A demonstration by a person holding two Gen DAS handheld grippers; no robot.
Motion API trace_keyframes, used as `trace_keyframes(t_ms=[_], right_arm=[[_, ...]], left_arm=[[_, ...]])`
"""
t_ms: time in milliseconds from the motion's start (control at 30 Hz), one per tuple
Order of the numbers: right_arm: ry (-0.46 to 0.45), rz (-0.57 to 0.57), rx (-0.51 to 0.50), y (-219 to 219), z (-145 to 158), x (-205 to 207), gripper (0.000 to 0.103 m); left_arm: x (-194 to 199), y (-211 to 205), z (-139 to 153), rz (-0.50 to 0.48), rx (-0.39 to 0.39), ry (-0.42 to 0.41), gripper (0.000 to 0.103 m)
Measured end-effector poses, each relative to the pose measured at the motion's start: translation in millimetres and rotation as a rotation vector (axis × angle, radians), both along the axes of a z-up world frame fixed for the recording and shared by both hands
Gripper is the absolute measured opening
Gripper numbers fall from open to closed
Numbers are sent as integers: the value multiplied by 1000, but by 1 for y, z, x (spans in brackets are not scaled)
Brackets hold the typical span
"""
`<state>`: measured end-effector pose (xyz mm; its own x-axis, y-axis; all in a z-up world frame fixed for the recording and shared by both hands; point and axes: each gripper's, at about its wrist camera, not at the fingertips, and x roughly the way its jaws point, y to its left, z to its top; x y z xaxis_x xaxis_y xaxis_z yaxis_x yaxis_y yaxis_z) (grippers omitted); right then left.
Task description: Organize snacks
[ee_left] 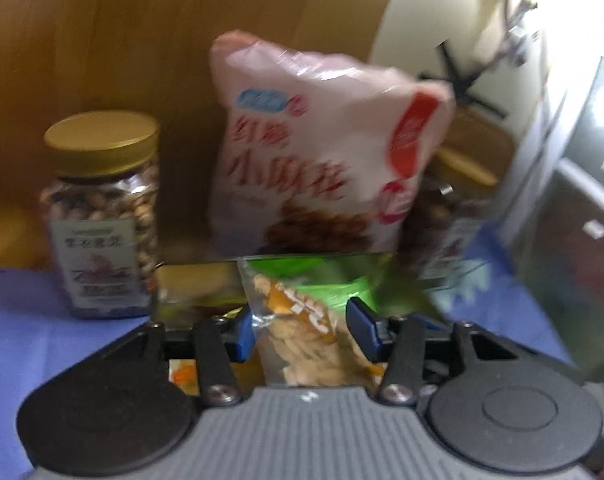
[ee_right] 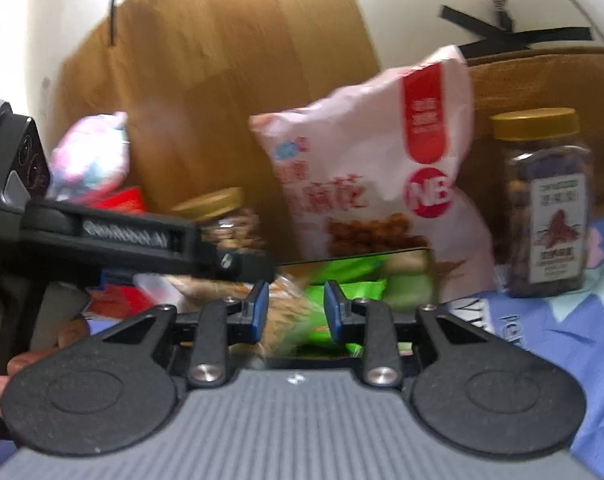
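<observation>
Snack bag between left gripper fingers.

Snack bag upright btwn two jars, box in front.

- Pink snack bag, ahead of the right gripper: white letters "NB" in a red circle; the red Chinese print is blurred.
- Jar labels: print too small to read.
</observation>
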<state>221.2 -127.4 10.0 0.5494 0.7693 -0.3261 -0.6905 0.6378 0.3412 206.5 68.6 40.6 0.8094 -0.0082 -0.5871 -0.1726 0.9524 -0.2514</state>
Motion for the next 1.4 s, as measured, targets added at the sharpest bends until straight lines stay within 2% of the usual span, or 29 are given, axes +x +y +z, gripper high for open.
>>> trace_keyframes(t_ms=[67, 167, 233, 367, 400, 500, 633, 767, 900, 967, 1067, 1200, 1300, 1400], right_arm=[[26, -4, 17, -7, -5, 3, 34], [16, -27, 20, -15, -2, 1, 34], [30, -36, 36, -19, 2, -2, 34], [49, -55, 50, -33, 3, -21, 34], [42, -64, 53, -36, 3, -28, 36], [55, -106, 52, -48, -1, -48, 38], [55, -160, 67, -72, -2, -76, 38], [32, -238, 34, -94, -5, -100, 39], [80, -287, 0, -103, -17, -110, 40], [108, -289, -10, -104, -24, -115, 40], [145, -269, -52, -98, -37, -126, 40], [69, -253, -124, -86, -34, -140, 40], [76, -255, -151, -83, -35, -137, 40], [101, -271, -139, -86, -37, -134, 40]], left_arm=[[-3, 2, -6, 10, -1, -5, 48], [-13, 1, -7, 57, 9, -17, 49], [-20, -1, -2, 118, 73, -18, 53], [-28, -16, 7, 213, 259, -41, 57], [-29, -18, 8, 225, 280, -38, 57], [-34, -26, 11, 184, 255, -53, 57], [-45, -49, 11, 118, 278, -95, 57], [-62, -74, 2, 43, 259, -120, 58], [-88, -91, -9, 1, 216, -117, 63], [-100, -96, -17, -10, 204, -120, 67], [-110, -104, -29, -15, 243, -122, 67], [-112, -108, -37, -29, 252, -118, 67], [-118, -105, -39, -11, 268, -135, 67], [-121, -92, -39, 13, 234, -138, 67]])
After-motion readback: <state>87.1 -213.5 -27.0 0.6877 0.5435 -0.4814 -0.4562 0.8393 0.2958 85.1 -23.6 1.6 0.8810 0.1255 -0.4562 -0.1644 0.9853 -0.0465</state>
